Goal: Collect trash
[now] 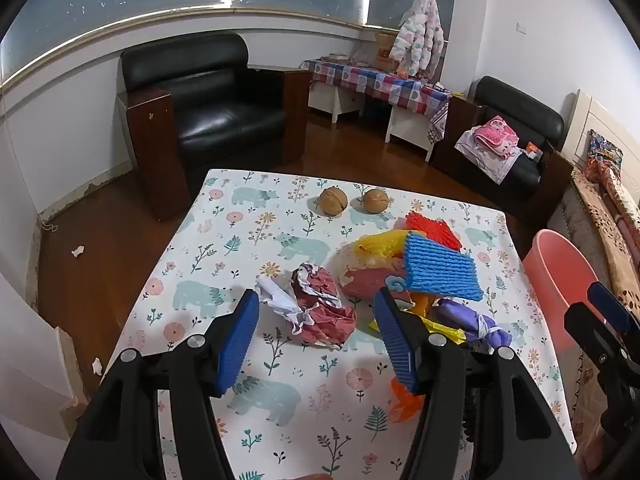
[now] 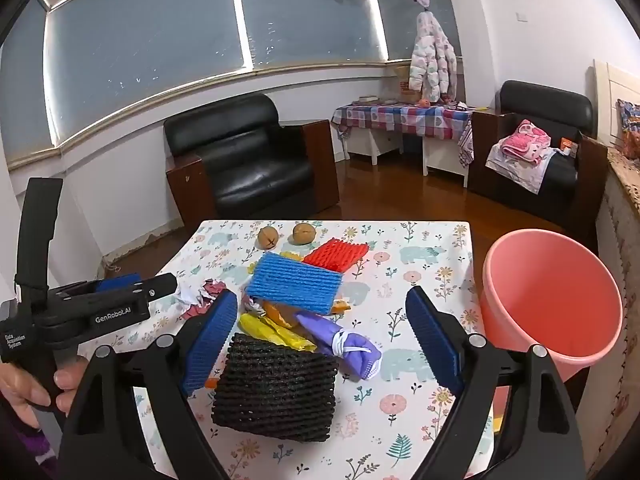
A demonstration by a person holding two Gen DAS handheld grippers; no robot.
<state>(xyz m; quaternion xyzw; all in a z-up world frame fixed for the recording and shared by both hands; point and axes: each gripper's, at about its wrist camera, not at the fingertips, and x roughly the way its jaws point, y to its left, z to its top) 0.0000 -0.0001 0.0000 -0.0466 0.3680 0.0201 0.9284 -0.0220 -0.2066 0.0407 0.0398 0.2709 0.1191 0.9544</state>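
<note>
A pile of trash lies on the floral tablecloth: crumpled red-and-white paper, a blue foam net, a red foam net, yellow wrappers and a purple rolled mask. My left gripper is open, with the crumpled paper between its fingertips. My right gripper is open above a black foam net, the purple mask and the blue net. A pink bin stands at the table's right edge; it also shows in the left wrist view.
Two walnuts sit near the table's far edge. Black armchairs and a side table with a checked cloth stand behind. The left gripper's body shows at the left of the right wrist view.
</note>
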